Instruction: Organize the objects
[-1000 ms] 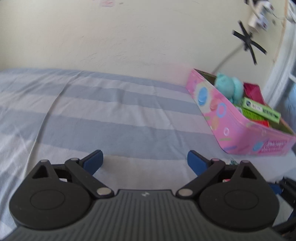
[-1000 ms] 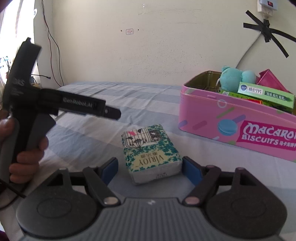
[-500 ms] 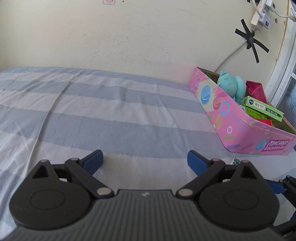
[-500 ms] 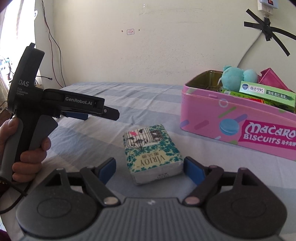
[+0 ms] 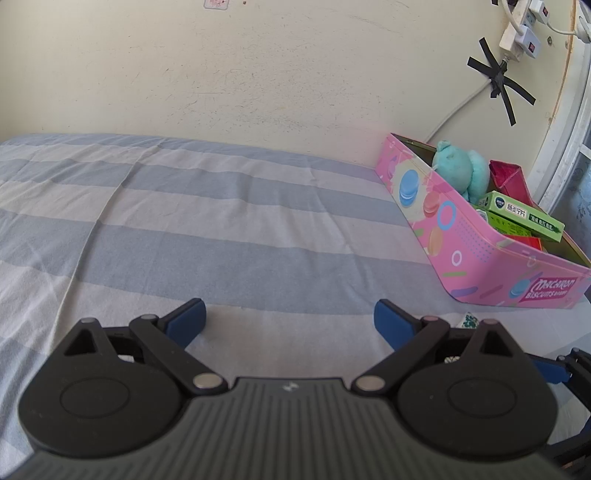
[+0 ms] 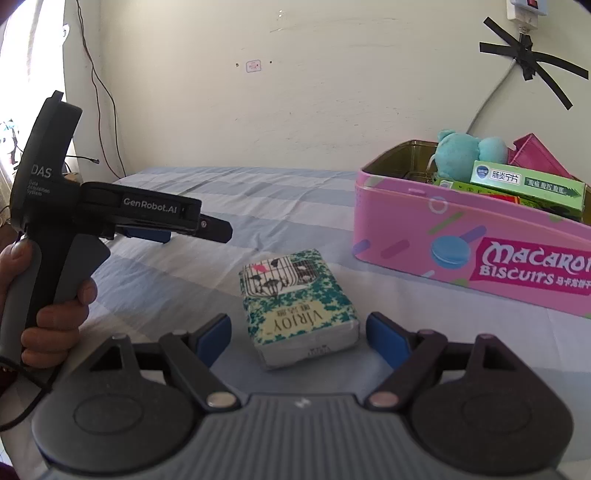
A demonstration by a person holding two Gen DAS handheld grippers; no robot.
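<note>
Right gripper has crept in, fingers spread wide either side of the tissue pack on the bed. Left gripper stays released, grasping nothing; tin far right.

A blue-and-white striped bedsheet covers the surface, creased in a long fold running down its left part, and it meets a cream wall marked with faint scuffs and cracks. High on that wall to the right, strips of black tape cross over a grey cable that drops from a white power strip toward the bed, and a small pale sticker sits near the wall's middle. At the far left of the right wrist view, thin dark wires hang down the wall beside a bright window.
</note>
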